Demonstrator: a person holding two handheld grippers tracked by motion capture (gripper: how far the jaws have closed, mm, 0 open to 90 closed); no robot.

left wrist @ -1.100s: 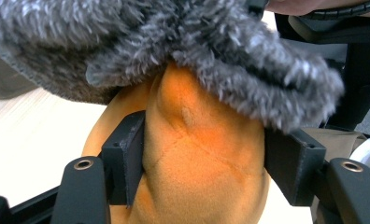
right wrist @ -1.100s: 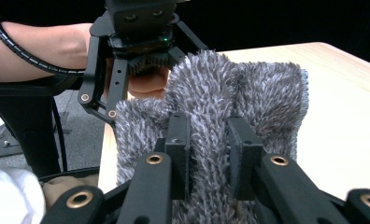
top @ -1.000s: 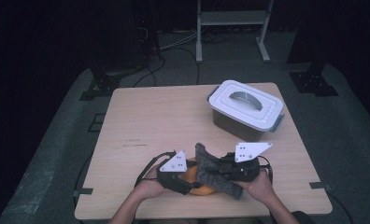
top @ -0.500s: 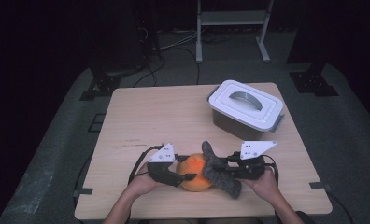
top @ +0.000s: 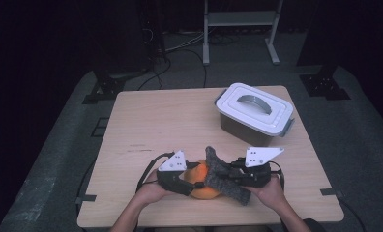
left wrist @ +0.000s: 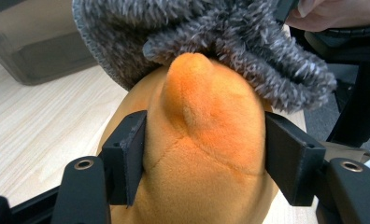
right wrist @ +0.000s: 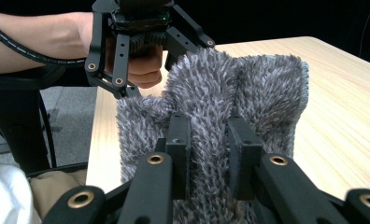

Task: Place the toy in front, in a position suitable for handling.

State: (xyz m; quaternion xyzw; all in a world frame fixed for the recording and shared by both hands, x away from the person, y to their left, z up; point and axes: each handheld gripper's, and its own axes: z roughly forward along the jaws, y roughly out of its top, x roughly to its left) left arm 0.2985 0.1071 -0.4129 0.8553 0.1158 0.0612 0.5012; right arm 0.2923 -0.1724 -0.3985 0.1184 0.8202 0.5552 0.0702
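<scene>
An orange plush toy (top: 202, 187) lies near the table's front edge, half under a grey fuzzy fabric piece (top: 224, 180). In the left gripper view, my left gripper (left wrist: 204, 154) is shut on the orange plush toy (left wrist: 206, 135), one jaw pressed into each side, and the grey fabric (left wrist: 206, 37) drapes over the toy's far end. In the right gripper view, my right gripper (right wrist: 210, 140) is shut on the grey fabric (right wrist: 239, 88), which bunches up between the jaws. From above, the left gripper (top: 190, 181) and right gripper (top: 229, 178) face each other across the toy.
A grey plastic box with a white handled lid (top: 254, 112) stands at the back right of the wooden table (top: 155, 121). The other hand (right wrist: 143, 65) holds its gripper just beyond the fabric. Dark stands and cables lie on the floor behind the table.
The two grippers have drawn slightly apart. The orange toy, nearly hidden under the fabric a second ago, now shows more between them.
</scene>
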